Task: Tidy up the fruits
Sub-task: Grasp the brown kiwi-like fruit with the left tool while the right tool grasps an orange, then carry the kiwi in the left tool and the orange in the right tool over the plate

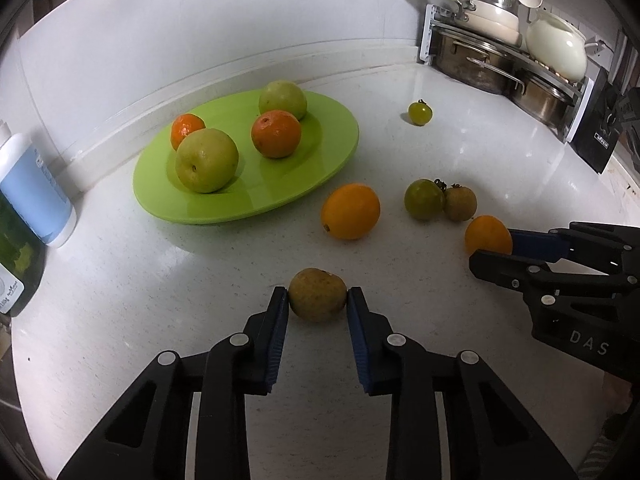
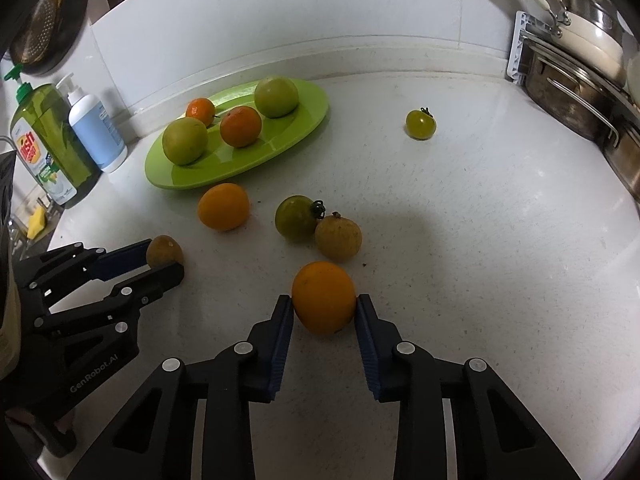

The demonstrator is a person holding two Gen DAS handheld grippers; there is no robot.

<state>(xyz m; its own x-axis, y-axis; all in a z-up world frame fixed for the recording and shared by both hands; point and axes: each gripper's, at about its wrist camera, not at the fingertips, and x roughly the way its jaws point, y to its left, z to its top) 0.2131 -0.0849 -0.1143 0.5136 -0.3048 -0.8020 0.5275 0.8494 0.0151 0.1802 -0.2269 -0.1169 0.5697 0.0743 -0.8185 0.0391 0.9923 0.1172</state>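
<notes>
My left gripper is shut on a small brown fruit at counter level; it also shows in the right wrist view. My right gripper is shut on an orange, seen from the left wrist view too. A green plate holds two green apples and two tangerines. Loose on the counter lie another orange, a green tomato touching a second brown fruit, and a small green tomato farther back.
A blue-and-white pump bottle and a green dish soap bottle stand left of the plate. A rack of pots and pans fills the back right corner. The wall runs behind the plate.
</notes>
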